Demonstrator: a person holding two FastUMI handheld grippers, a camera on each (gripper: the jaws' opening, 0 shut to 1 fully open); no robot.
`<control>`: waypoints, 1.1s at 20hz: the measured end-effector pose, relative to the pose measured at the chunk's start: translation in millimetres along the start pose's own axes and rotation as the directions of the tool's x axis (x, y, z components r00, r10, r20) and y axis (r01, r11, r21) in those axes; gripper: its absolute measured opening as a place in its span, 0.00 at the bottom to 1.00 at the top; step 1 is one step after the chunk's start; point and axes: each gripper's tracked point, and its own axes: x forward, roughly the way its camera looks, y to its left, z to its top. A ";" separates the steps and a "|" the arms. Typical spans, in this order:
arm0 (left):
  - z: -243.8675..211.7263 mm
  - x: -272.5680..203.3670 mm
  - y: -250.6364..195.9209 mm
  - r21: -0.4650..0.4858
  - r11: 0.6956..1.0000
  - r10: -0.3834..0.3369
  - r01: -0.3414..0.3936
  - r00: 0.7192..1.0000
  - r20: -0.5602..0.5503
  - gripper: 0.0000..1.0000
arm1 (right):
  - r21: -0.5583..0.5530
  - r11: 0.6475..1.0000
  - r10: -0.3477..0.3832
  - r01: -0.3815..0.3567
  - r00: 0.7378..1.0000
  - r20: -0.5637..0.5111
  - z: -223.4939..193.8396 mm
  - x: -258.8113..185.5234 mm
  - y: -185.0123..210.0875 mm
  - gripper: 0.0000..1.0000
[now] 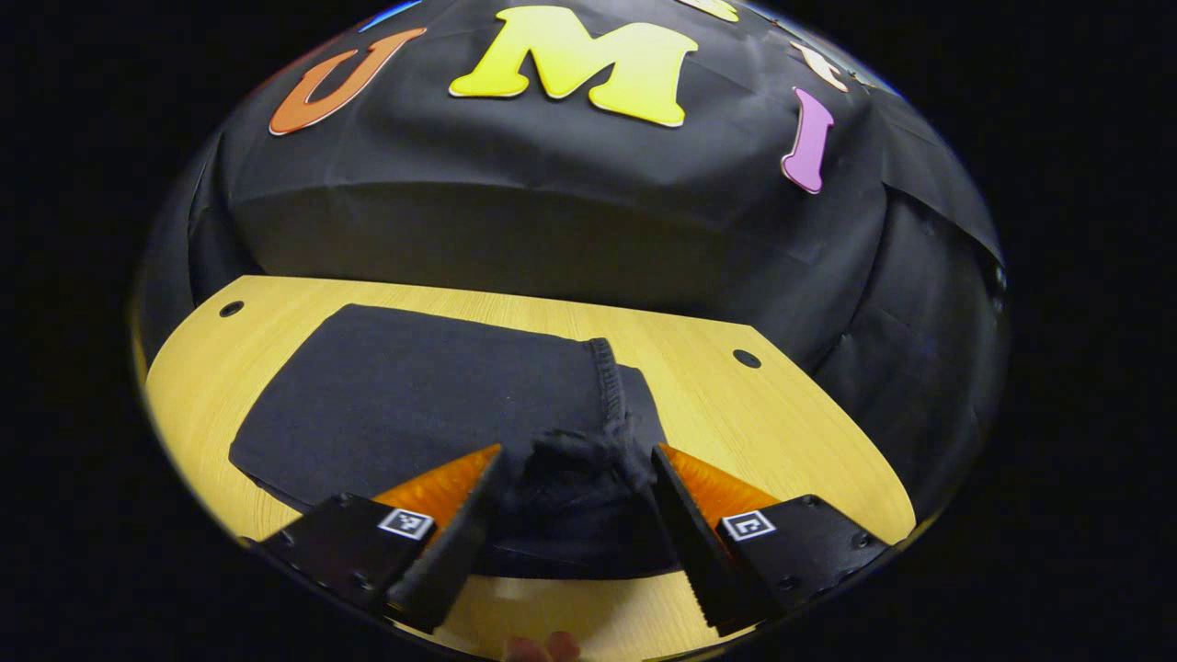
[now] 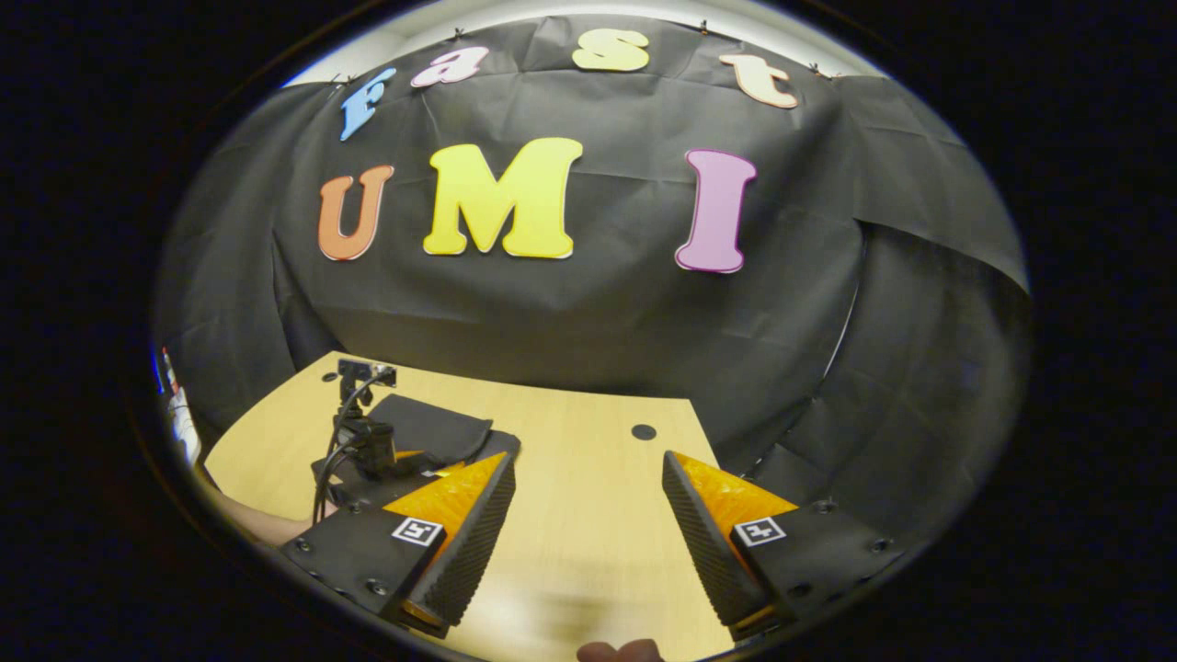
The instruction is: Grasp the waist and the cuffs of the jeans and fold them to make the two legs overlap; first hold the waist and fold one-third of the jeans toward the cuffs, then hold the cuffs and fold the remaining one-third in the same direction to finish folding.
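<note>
Left gripper view looks down over a pale wooden surface [image 1: 782, 414] on which the dark jeans [image 1: 414, 395] lie spread flat, filling the middle and left of the frame. A stitched hem edge [image 1: 609, 386] runs down the right side of the cloth toward the bottom centre. There the left gripper [image 1: 575, 496] has a bunched wad of the fabric between its two fingers [image 1: 685, 515], and both inner faces appear to press against the cloth, so it is clamped on the jeans with its jaws at a middling width. The wad stands a little above the flat part of the garment. Two small round holes show in the surface, one at the upper left [image 1: 231, 308] and one at the right [image 1: 747, 359]. A fingertip [image 1: 542, 648] of the person's hand peeks in at the very bottom edge.

Right gripper view sits higher and takes in more of the booth's black cloth wall [image 2: 598, 313]. The right gripper [image 2: 588, 515] is spread wide over bare wood, with nothing between its fingers [image 2: 478, 533]. At the lower left of this frame the other gripper [image 2: 363, 441], with its camera and cables, rests at the jeans [image 2: 432, 428], which show as a dark folded shape beside it. A bare forearm [image 2: 257, 524] reaches in along the lower left edge. One round hole [image 2: 644, 431] lies in the surface near the centre.
</note>
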 end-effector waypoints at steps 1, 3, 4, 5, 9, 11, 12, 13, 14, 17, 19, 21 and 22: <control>3.4 -7.5 -2.9 -0.008 1.000 -0.007 0.007 1.000 0.003 1.00 | -0.002 1.000 0.009 -0.009 1.000 0.005 2.0 -0.7 5.7 0.99; 15.0 -25.8 -7.0 -0.033 0.999 -0.027 0.028 0.999 0.023 1.00 | -0.011 1.000 0.029 -0.028 0.999 0.027 7.8 -1.2 19.0 0.98; 25.5 -40.0 -5.5 -0.045 0.998 -0.029 0.031 0.999 0.042 1.00 | -0.016 0.999 0.039 -0.039 0.998 0.041 12.1 -0.8 26.3 0.99; 36.1 -51.6 -1.6 -0.052 0.998 -0.030 0.033 0.998 0.063 1.00 | -0.016 0.999 0.052 -0.051 0.997 0.052 15.7 0.2 35.3 0.98; 106.7 -119.0 22.3 -0.042 0.999 -0.010 0.019 0.978 0.208 0.99 | -0.029 0.992 0.128 -0.126 0.986 0.103 36.5 4.2 87.0 0.99; 142.7 -161.9 42.8 -0.024 1.000 0.018 -0.011 0.959 0.283 0.98 | -0.048 0.987 0.160 -0.155 0.974 0.161 58.4 2.4 114.8 0.98; 161.1 -184.6 53.1 -0.020 0.999 0.036 -0.032 0.946 0.323 0.98 | -0.055 0.986 0.166 -0.158 0.966 0.198 71.9 1.2 127.8 0.99; 177.2 -205.8 60.7 -0.016 0.999 0.052 -0.049 0.933 0.357 0.98 | -0.059 0.987 0.161 -0.151 0.957 0.240 86.5 -0.9 138.5 0.99; 194.6 -225.0 70.7 -0.015 0.998 0.069 -0.068 0.918 0.392 0.98 | -0.059 0.987 0.159 -0.148 0.946 0.283 100.5 -5.8 149.8 0.99; 234.9 -275.6 93.8 -0.003 0.993 0.108 -0.122 0.871 0.479 0.98 | -0.047 0.990 0.140 -0.132 0.906 0.399 135.7 -19.5 186.5 0.98; 259.4 -308.1 106.2 -0.003 0.987 0.137 -0.159 0.843 0.520 0.98 | -0.053 0.993 0.116 -0.103 0.881 0.458 148.3 -31.0 205.6 0.99; 266.3 -324.5 119.2 0.000 0.980 0.169 -0.200 0.831 0.530 0.98 | -0.063 0.994 0.109 -0.089 0.869 0.483 150.9 -39.4 229.4 0.99; 270.5 -330.4 118.3 -0.004 0.980 0.171 -0.200 0.827 0.536 0.98 | -0.068 0.994 0.107 -0.085 0.867 0.486 149.8 -42.5 238.3 0.99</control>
